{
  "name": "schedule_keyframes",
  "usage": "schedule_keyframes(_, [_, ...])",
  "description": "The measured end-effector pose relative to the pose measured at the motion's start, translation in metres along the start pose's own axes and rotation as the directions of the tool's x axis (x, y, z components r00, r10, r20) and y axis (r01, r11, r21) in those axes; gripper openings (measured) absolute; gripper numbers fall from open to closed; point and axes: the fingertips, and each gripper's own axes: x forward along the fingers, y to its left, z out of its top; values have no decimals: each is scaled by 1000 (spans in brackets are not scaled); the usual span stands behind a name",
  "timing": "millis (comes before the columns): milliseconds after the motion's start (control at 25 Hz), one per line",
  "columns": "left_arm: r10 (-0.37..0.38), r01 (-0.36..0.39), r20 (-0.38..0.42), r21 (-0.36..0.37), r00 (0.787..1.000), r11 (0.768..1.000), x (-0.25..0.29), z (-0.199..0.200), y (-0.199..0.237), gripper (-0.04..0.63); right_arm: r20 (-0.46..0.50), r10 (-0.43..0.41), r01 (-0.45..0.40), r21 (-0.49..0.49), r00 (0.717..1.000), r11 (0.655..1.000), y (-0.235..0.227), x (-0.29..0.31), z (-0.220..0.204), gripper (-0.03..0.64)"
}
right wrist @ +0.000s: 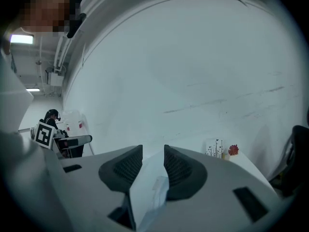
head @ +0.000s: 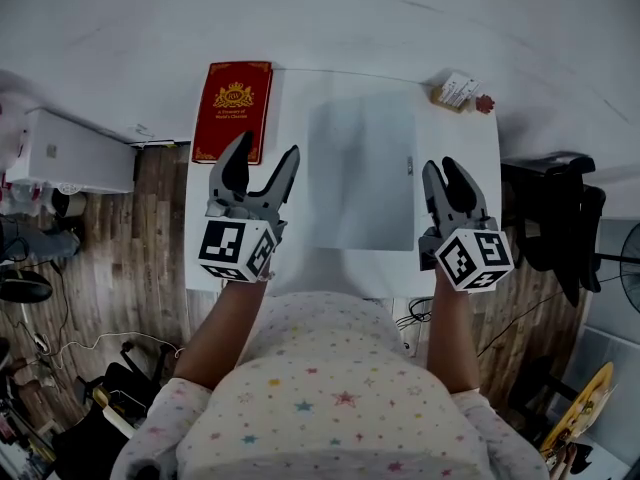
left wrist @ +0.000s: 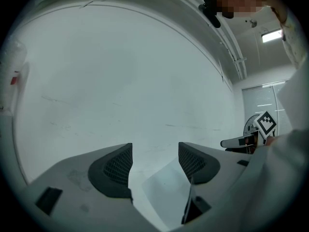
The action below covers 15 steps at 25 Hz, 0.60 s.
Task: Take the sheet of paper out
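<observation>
A pale translucent sleeve with the sheet of paper (head: 360, 173) lies flat in the middle of the white table (head: 350, 83); a small clip (head: 410, 165) sits at its right edge. My left gripper (head: 268, 146) hovers left of the sleeve, jaws wide apart and holding nothing. My right gripper (head: 440, 164) hovers just right of the sleeve with a narrow gap between its jaws, also holding nothing. In the left gripper view the left gripper (left wrist: 154, 151) shows a corner of the sleeve (left wrist: 166, 187) below its jaws. The right gripper (right wrist: 153, 151) faces the wall.
A red book (head: 232, 111) lies at the table's far left corner. A small card box (head: 457, 91) and a red ornament (head: 486, 104) stand at the far right corner. A white cabinet (head: 70, 153) is left of the table, black bags (head: 560, 208) to the right.
</observation>
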Motion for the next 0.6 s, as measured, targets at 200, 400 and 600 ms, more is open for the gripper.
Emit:
schedule_keyframes(200, [-11,11,-3,-10,1000,1000,1,-8,-4,275,-46,21,-19,60,999,998,-7,-1,-19,119])
schedule_keyframes(400, [-23,23,-7,-11,1000,1000,-4,-12,-12,276,-136,58,-41,126,989,991,-7,0,-46,107])
schedule_keyframes(600, [-39,39,-2,-7,999,999,-7,-12,-21,275,-202,80,-41,187,976,981,-13,2,-64,103])
